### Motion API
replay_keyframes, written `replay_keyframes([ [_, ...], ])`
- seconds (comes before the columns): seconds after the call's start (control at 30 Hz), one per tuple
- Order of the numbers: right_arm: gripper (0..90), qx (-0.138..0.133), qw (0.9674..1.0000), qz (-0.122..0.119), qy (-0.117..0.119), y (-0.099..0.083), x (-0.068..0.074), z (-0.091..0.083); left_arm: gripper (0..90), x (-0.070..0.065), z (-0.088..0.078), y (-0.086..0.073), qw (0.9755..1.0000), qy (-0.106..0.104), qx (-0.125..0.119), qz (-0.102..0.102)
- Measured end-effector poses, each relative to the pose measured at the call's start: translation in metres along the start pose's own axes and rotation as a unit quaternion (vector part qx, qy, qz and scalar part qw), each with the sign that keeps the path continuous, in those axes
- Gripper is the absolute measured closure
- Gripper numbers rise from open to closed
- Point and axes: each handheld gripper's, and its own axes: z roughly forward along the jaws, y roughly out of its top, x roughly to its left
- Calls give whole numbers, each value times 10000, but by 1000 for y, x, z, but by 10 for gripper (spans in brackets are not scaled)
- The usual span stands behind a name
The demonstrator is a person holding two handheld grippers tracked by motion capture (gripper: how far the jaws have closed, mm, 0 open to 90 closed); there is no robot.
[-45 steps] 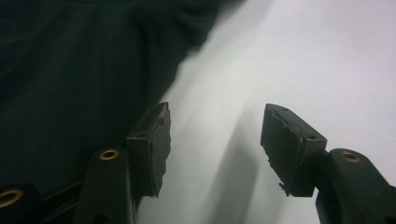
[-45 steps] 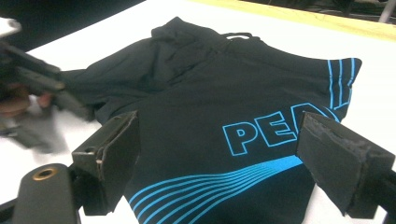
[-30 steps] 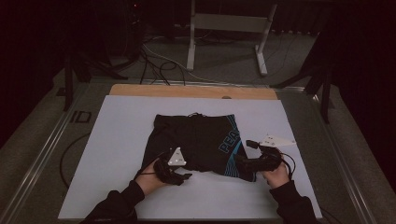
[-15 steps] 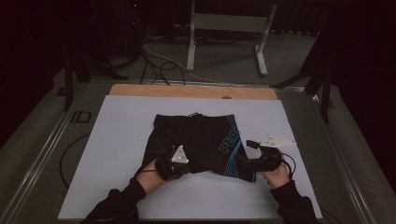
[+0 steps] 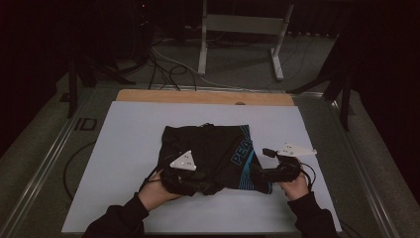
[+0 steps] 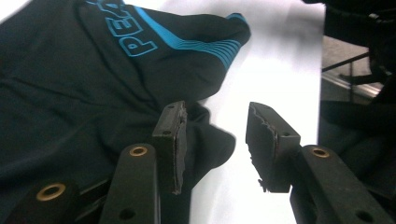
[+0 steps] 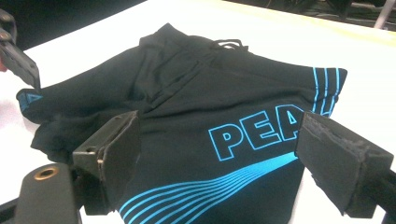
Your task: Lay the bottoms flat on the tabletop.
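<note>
- Hovering at the near hem, the left gripper (image 5: 190, 186) was noted; its jaws had just been opening and stood part-open, no cloth pinched between them.
- Right gripper (image 5: 257, 174) was seen wide open astride the hem.
- Black shorts (image 5: 210, 148) were recorded mid-table (image 5: 124, 148), blue print rightward.

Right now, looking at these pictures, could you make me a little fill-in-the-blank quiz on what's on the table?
1. The black shorts carry lettering and stripes in the colour ____.
2. The shorts lie on a ____ sheet that covers the table.
3. The left gripper has its jaws ____, with nothing between them.
4. Each gripper is held by a person's ____.

Missing words: blue; white; open; hand
</note>
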Motion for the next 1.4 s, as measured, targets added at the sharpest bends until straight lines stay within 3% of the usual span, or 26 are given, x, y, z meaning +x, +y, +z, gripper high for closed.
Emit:
replay_keyframes([
  [0.07,149,-2,10000,20,9,0,0,0,588,-3,-4,-5,9999,70,-27,130],
  [0.17,148,0,10000,32,20,-1,1,-1,689,-8,-8,-13,9995,-192,51,231],
  [0.3,149,-11,10000,34,20,0,1,-1,758,-15,4,-27,9974,-215,545,421],
  [0.37,149,-13,10000,8,25,0,1,0,757,-12,12,-34,9947,24,907,492],
  [0.43,149,-5,10000,-21,39,0,2,0,755,-9,20,-40,9937,214,1004,450],
  [0.5,149,16,10000,-27,43,0,2,0,681,-5,24,-43,9910,470,1138,527],
  [0.7,149,56,10000,-13,51,-1,1,1,548,12,28,-40,9928,810,818,338],
  [0.8,149,45,10000,-28,74,-1,1,3,543,21,31,-38,9917,951,788,372],
  [0.87,149,63,9999,-24,81,-2,2,3,546,27,35,-38,9897,1003,917,451],
  [0.93,149,84,9999,-39,82,-2,2,4,560,30,40,-42,9861,1063,1087,666],
  [0.97,149,67,9999,-27,98,-3,2,4,584,29,41,-45,9847,1154,1032,805],
  [1.03,149,75,9999,-18,91,-3,1,4,635,30,41,-45,9838,1234,995,840],
  [1.13,150,62,9999,-32,87,-3,1,4,799,29,42,-44,9805,1395,1009,945],
  [1.2,150,63,9999,-30,96,-3,1,5,855,30,40,-40,9816,1331,1092,828],
  [1.37,150,99,9999,-49,69,-3,1,3,883,19,33,-35,9804,1154,1251,996],
  [1.4,150,74,9999,-45,68,-3,1,3,883,14,24,-31,9820,1026,1216,1020],
])
